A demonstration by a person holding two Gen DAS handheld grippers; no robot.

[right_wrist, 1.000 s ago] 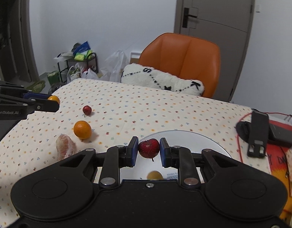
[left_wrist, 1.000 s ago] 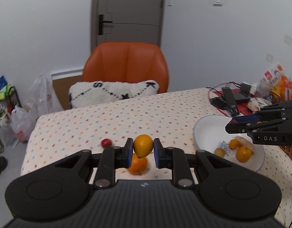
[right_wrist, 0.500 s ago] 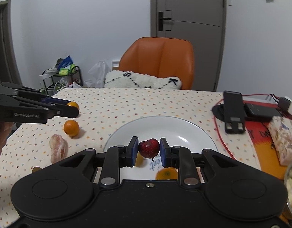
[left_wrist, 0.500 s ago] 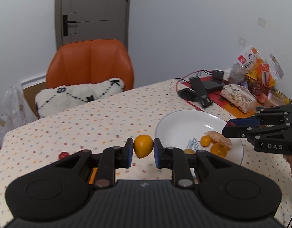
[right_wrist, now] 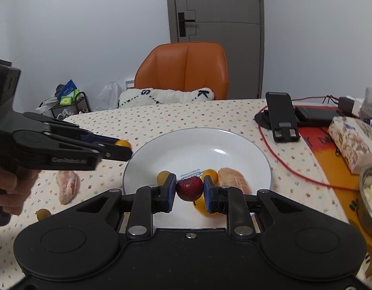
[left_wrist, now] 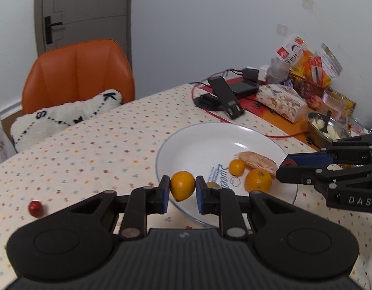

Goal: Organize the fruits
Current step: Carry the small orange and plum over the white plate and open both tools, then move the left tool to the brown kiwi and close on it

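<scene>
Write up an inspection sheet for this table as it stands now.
Surface: table under a dotted cloth.
Job's things: white plate holds a large orange, a small orange, a peeled segment and a small yellowish fruit. Off the plate: another peeled segment, a small yellowish fruit, a red fruit.
Clutter: phone stand, snack packs, metal bowl.
Grippers: left gripper shut on a yellow-orange citrus; right gripper shut on a dark red fruit.
Cables: red cable looping beside the plate.
Surroundings: orange chair, cushion, door.
</scene>
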